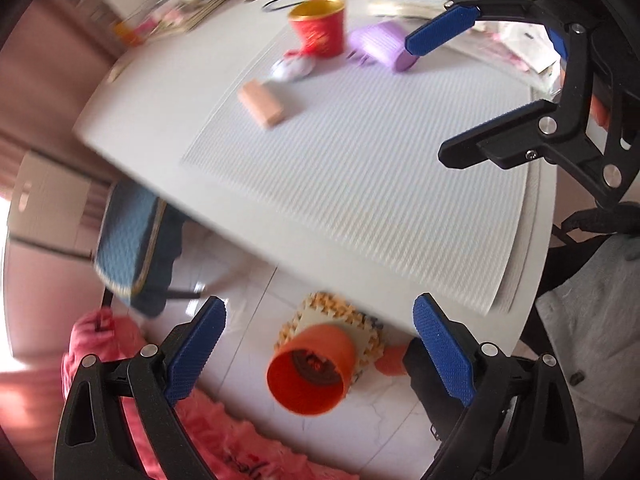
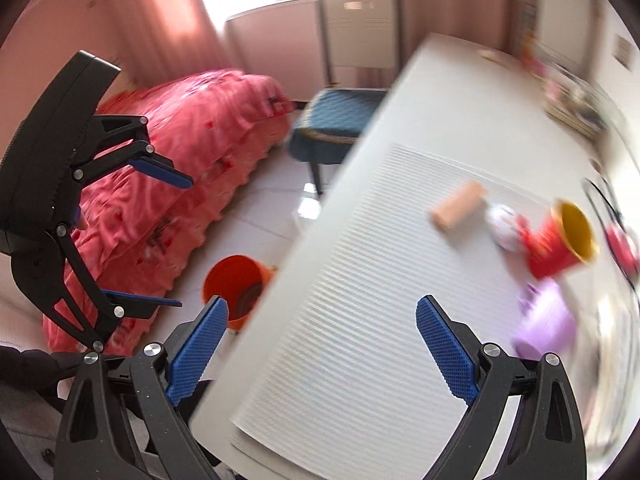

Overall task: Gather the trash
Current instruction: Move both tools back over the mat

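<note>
My left gripper (image 1: 320, 350) is open and empty above an orange bin (image 1: 308, 376) on the floor by the table edge; the bin holds some dark trash. My right gripper (image 2: 322, 320) is also open and empty over the ribbed white mat (image 2: 360, 280). On the mat's far part lie a tan block (image 2: 460, 208), a crumpled white wrapper (image 2: 502, 226), a red paper cup (image 2: 560, 240) and a purple item (image 2: 544, 324). The left wrist view shows the same block (image 1: 262, 102), wrapper (image 1: 292, 68), cup (image 1: 318, 26) and purple item (image 1: 382, 46), with the right gripper (image 1: 426, 100) near them.
The white table (image 2: 432, 92) carries blurred clutter at its far end. A pink bedspread (image 2: 192, 152) lies beside the orange bin (image 2: 236, 280), and a blue chair (image 2: 340, 120) stands at the table's side. A foam mat (image 1: 340, 312) lies under the bin.
</note>
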